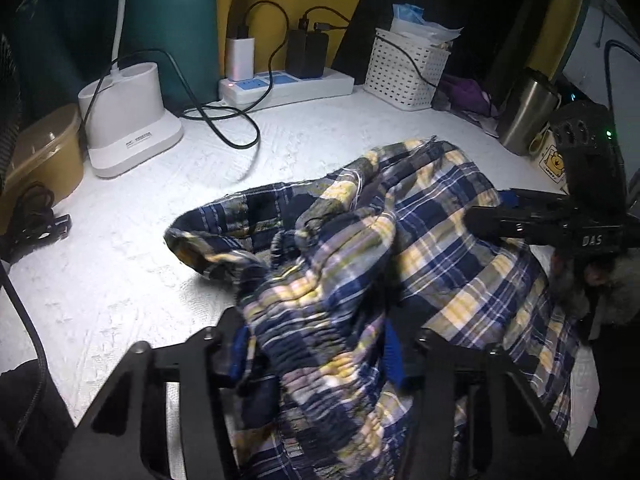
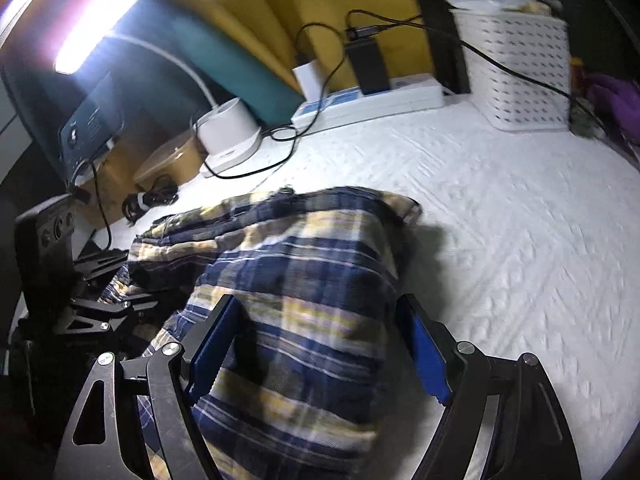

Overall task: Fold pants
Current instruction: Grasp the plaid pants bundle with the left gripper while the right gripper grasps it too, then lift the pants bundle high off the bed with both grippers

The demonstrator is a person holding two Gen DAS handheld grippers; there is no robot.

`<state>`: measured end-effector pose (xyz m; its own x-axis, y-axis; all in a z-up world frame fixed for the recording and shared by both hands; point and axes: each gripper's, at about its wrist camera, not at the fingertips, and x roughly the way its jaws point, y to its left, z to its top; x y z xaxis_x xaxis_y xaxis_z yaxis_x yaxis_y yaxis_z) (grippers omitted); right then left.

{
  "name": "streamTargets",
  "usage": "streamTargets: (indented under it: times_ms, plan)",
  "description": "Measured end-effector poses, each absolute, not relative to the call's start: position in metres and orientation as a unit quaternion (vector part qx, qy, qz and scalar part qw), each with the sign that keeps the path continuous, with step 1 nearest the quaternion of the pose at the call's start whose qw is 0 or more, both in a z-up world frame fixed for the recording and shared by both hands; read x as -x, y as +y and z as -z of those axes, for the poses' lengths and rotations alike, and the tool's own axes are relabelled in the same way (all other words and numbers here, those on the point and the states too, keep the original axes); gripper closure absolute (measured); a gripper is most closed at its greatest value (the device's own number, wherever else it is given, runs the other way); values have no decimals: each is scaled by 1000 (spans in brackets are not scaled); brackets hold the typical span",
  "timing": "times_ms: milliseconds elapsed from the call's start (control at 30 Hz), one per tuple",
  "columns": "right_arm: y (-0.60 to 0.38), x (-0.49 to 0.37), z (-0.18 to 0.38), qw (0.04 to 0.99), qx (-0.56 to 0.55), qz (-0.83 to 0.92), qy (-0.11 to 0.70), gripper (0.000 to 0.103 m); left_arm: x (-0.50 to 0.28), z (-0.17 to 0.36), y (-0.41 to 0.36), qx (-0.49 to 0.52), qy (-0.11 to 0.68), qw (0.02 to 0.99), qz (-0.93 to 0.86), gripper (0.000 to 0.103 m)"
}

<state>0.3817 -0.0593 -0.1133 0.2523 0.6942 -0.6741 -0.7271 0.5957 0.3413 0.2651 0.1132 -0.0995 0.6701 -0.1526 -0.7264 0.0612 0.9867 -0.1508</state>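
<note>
**Barely begun: plaid pants lie in a heap, both grippers working at the waist end**

Clearly the folding has hardly started. The plaid pants [image 1: 360,248] lie crumpled on the white textured tabletop [image 1: 140,248], bunched into ridges with one leg opening gaping toward the lamp base [image 1: 128,120]. No flat layer, straight edge or clean crease shows anywhere in the fabric, so the spreading and every fold appear to be ahead.

The left gripper [image 1: 320,344] has the gathered, elasticated waistband between its blue pads; the cloth fills the gap from one pad to the other, and I judge the jaws clenched on it, though the bunching hides the exact contact. The right gripper [image 2: 320,344] stands released: its jaws are spread wide over a broad swell of plaid, the right pad hangs clear beside the fabric edge, and the left pad lies against or just beside the cloth without pinching it. In the left wrist view the right gripper reaches in over the far side of the heap.

What remains, as I read it: the right side needs a hold on the waistband, the garment needs lifting or pulling flat, the legs laid one over the other, then folding up. The power strip [image 1: 288,84], its cables and the white basket [image 1: 404,68] sit at the back, well apart from the heap.
</note>
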Motion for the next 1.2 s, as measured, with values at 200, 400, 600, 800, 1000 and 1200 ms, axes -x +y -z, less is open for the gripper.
streamTargets:
  times_ms: [200,400,600,800,1000,1200]
  plan:
    - [-47,-375,115,793,51,-446,412,58,-263,95,105,33,397,915,60,64]
    - [-50,-368,109,803,61,-438,400,74,-256,81,100,26,383,922,53,65]
    - [-56,-352,94,817,69,-433,375,79,-244,67,95,11,367,929,49,66]
    - [-62,-335,81,827,78,-431,352,83,-232,57,93,7,355,933,50,67]
    - [-72,-320,68,833,72,-431,338,83,-217,45,87,2,341,939,47,67]
    - [-79,-304,58,839,71,-431,325,83,-205,37,83,-1,329,943,46,67]
